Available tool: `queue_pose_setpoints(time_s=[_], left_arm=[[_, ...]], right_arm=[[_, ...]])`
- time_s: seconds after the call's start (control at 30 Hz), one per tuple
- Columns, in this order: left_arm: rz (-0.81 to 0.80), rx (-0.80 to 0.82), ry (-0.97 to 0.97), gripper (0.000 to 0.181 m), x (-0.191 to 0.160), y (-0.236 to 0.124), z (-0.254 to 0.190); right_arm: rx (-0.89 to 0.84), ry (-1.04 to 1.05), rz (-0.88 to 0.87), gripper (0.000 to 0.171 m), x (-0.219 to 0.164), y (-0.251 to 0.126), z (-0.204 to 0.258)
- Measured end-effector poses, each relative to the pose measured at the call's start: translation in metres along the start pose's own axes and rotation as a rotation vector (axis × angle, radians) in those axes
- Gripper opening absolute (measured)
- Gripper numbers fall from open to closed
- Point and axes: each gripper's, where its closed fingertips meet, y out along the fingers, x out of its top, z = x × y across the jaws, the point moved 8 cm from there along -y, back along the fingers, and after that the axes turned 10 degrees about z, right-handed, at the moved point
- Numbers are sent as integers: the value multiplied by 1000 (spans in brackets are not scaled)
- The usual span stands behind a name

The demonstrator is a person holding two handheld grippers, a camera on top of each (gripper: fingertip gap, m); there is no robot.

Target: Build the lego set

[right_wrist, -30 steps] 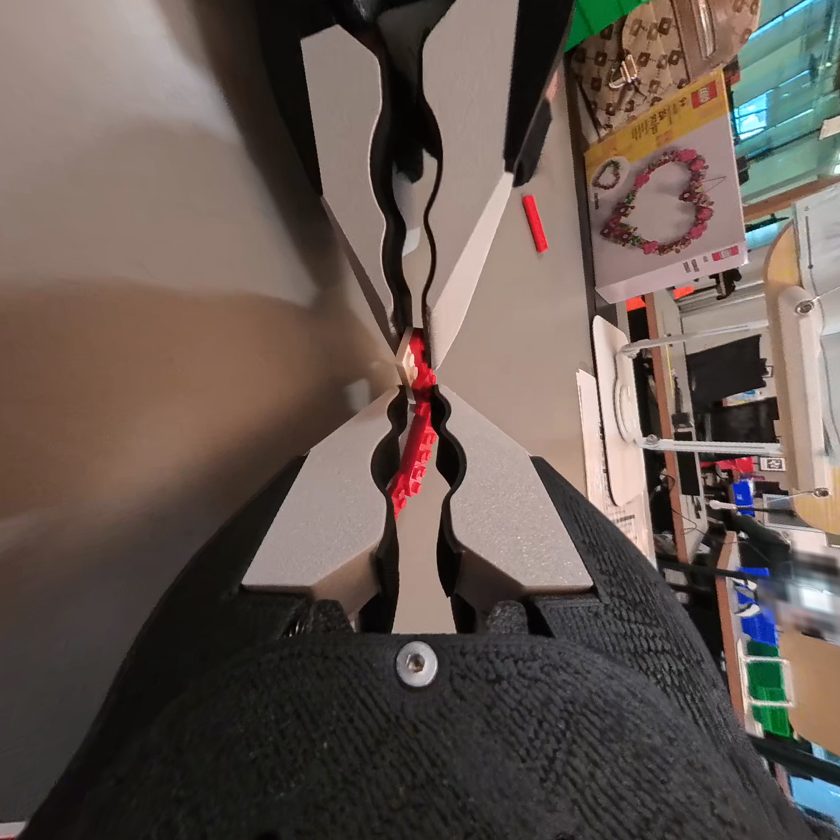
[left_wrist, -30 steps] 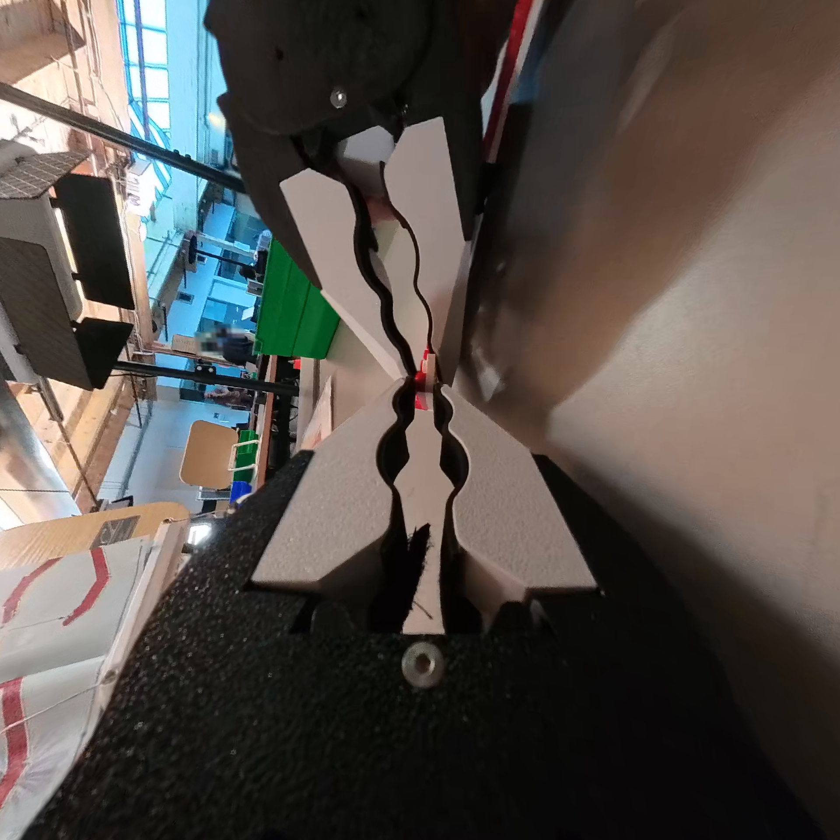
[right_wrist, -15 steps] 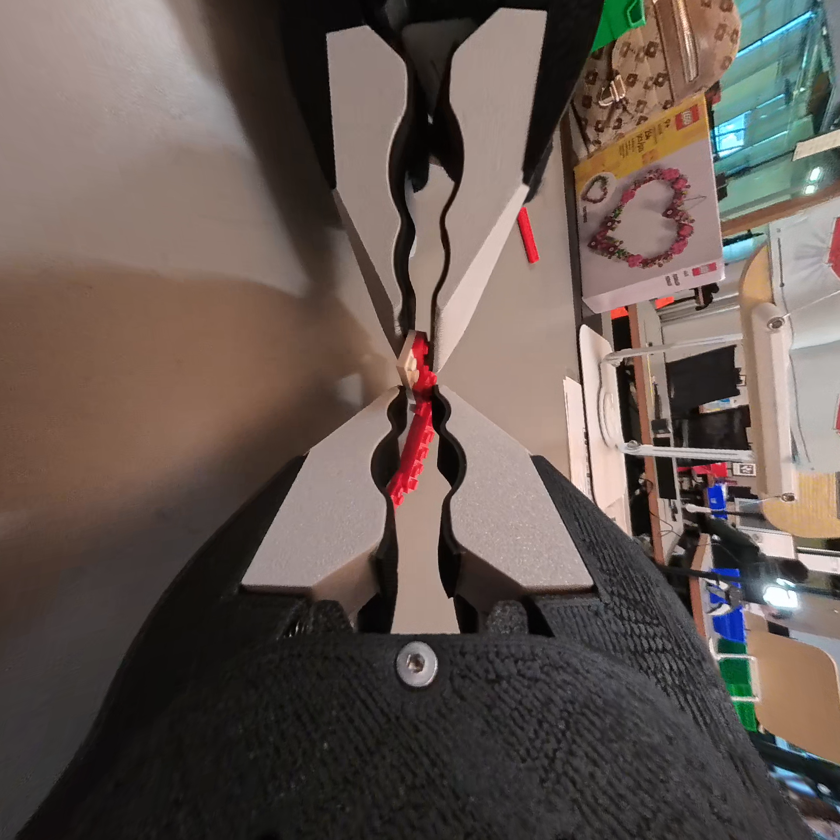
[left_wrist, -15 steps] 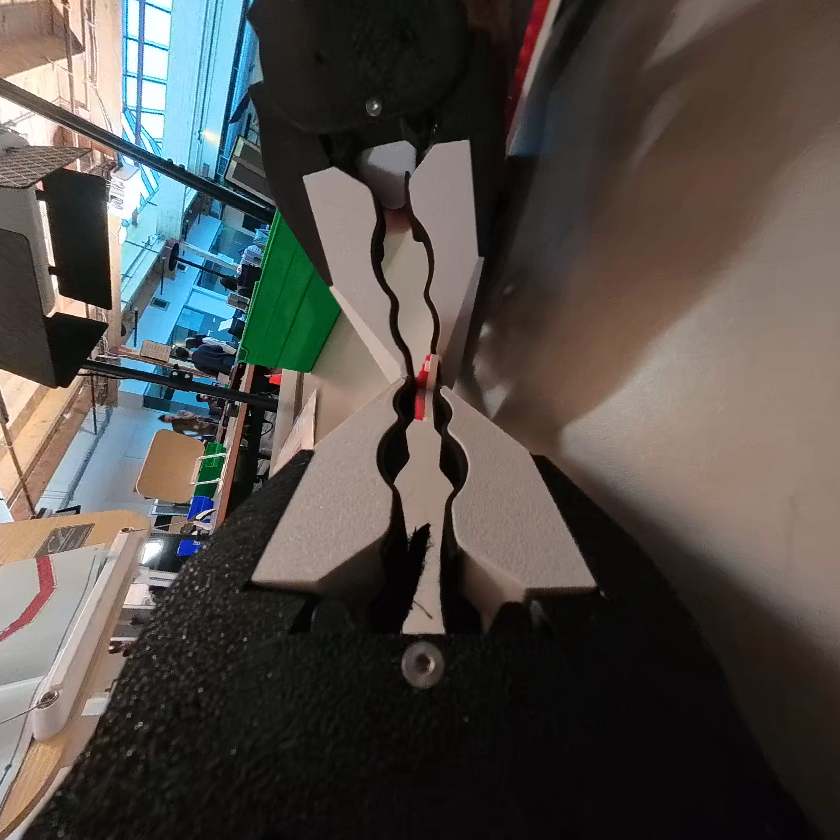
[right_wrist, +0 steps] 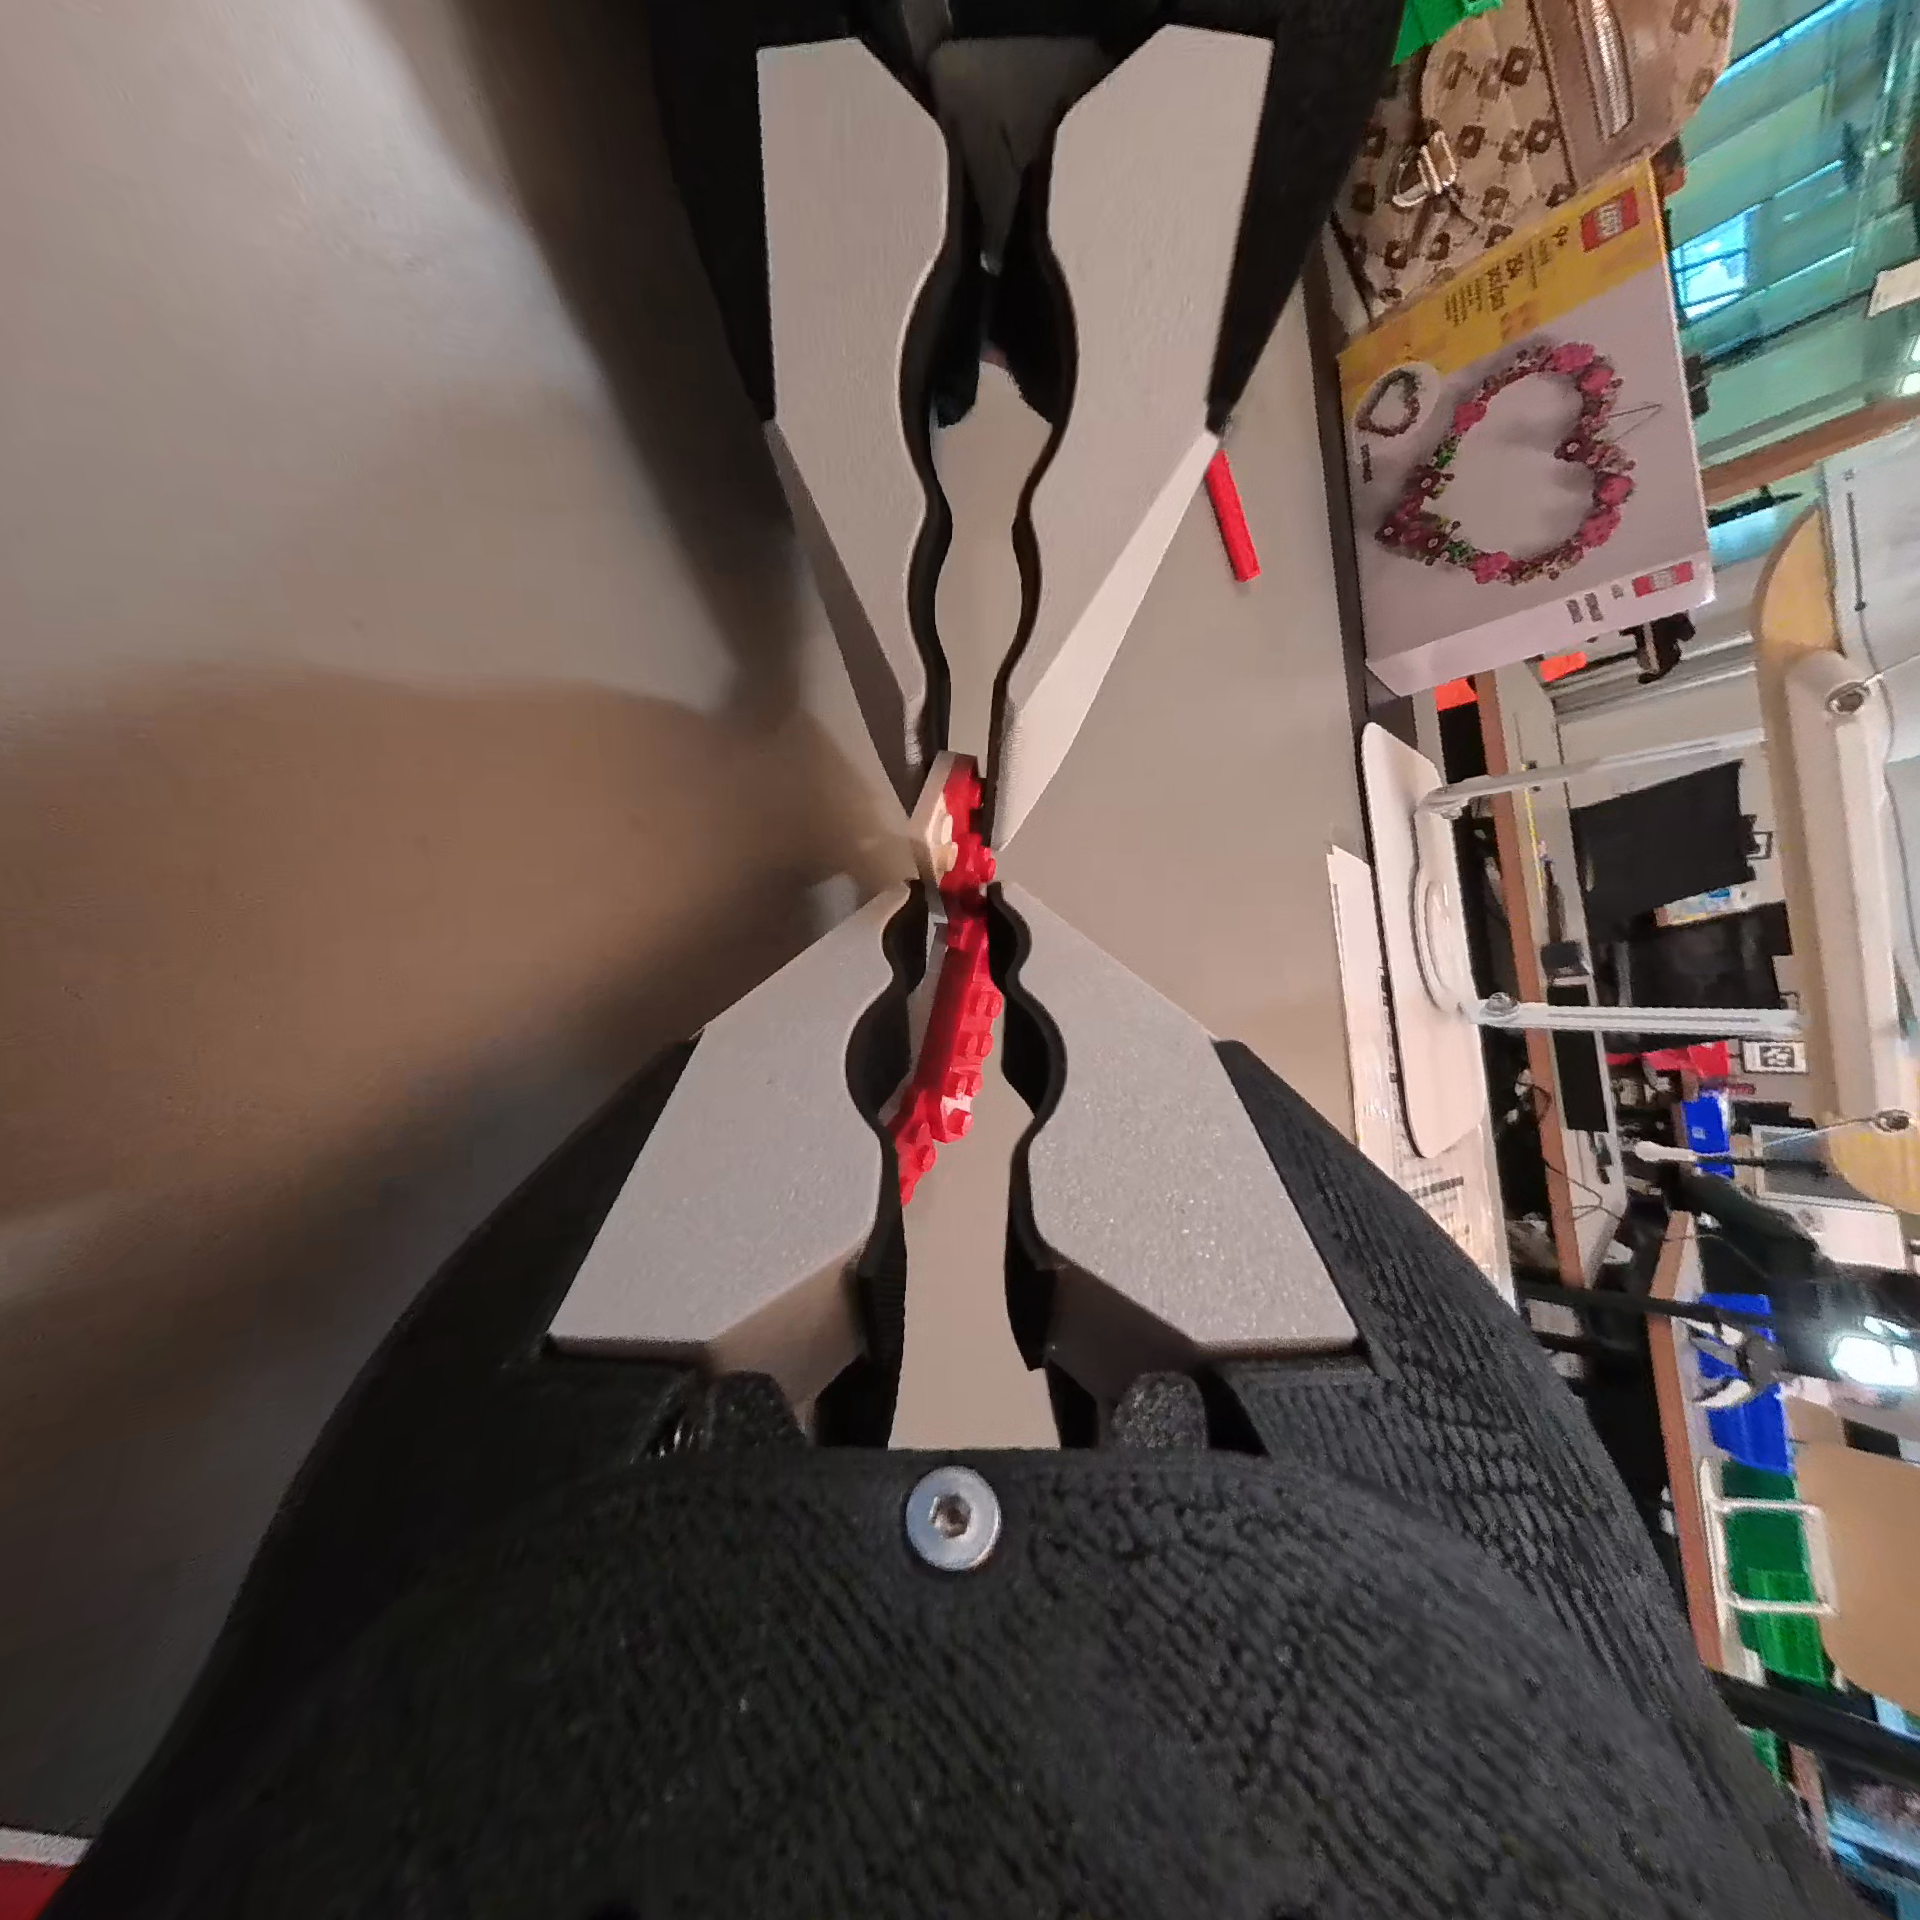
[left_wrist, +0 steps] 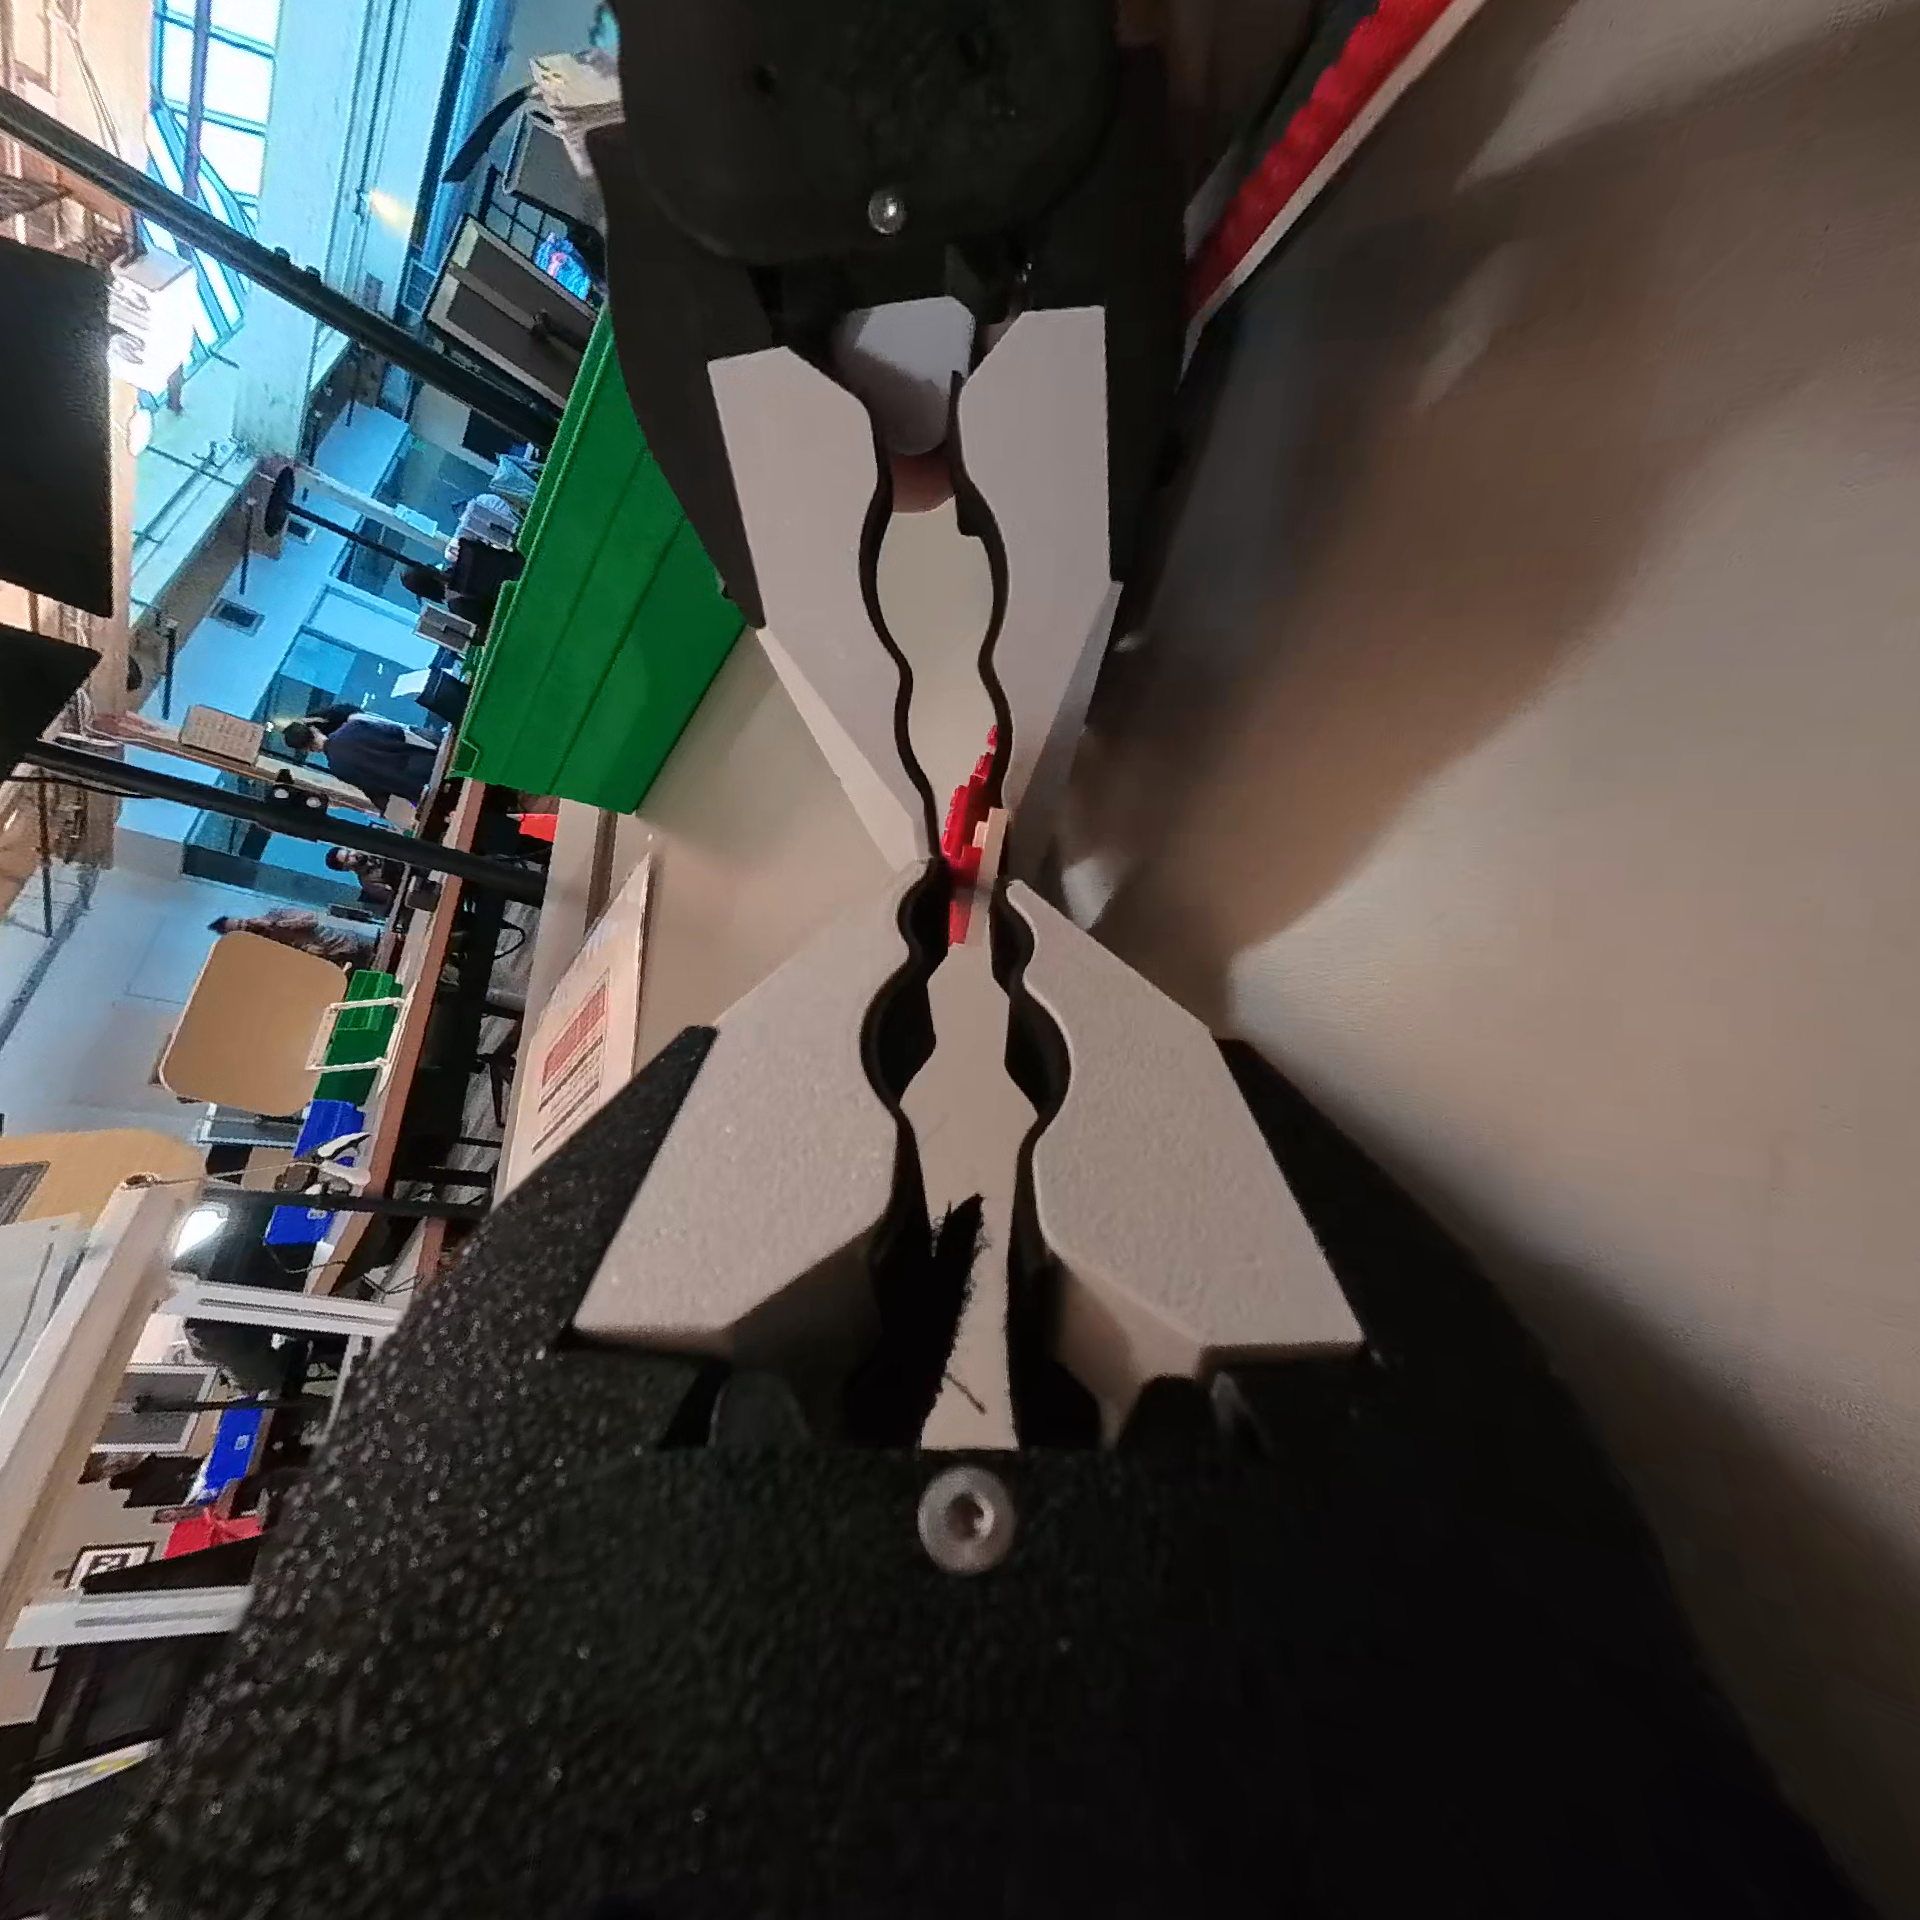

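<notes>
My two grippers meet tip to tip above the grey table [right_wrist: 1174, 831]. My right gripper [right_wrist: 951, 891] is shut on a red studded lego strip [right_wrist: 951, 1049] that runs back between its fingers. A tan plate [right_wrist: 940, 821] is joined to the strip's front end. My left gripper [left_wrist: 961, 891] is shut on the other end of this assembly. In the left wrist view only a small part of the red piece [left_wrist: 966, 826] and the tan edge [left_wrist: 994, 836] show. The left gripper [right_wrist: 966, 743] shows opposite in the right wrist view, and the right gripper [left_wrist: 971, 821] in the left wrist view.
A loose red bar [right_wrist: 1233, 514] lies on the table beside the lego box [right_wrist: 1517, 436] with a heart wreath picture. A patterned bag [right_wrist: 1507, 135] is behind the box. A white tray [right_wrist: 1423, 935] sits at the table edge. A green bin [left_wrist: 603, 623] stands far left.
Both grippers stay shut and tip to tip. The pair has tilted a little, so the background has shifted and more of the red and tan pieces shows in the left wrist view.
</notes>
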Motion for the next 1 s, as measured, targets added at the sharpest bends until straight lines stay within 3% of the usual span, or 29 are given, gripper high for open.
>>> queue_pose_setpoints(time_s=[0.2, 0.37, 0.6, 0.67, 0.7, 0.77, 0.87, 1.0], left_arm=[[-6, -10, -16, 5, 1, 0, 0], [3, -3, -12, 5, -1, 1, 0], [26, -3, 15, 5, -3, 2, -2], [35, 17, 36, 5, -4, 2, -3], [38, 25, 45, 5, -4, 2, -3], [55, 33, 66, 6, -5, 2, -4], [84, 56, 95, 6, -9, 1, -5], [120, 30, 120, 10, -14, 3, -12]], right_arm=[[-26, 10, -8, 23, -1, -3, -3], [-39, -52, -22, 8, -2, -6, 3], [-12, -66, 20, 6, 1, -2, 3], [43, 1, 25, 8, 2, -1, -1], [75, 35, 15, 19, 2, -2, -2], [185, 99, -73, 41, 3, -9, -3], [255, 208, -260, 48, -5, -22, -13], [65, 382, -430, 47, -27, -40, -42]])
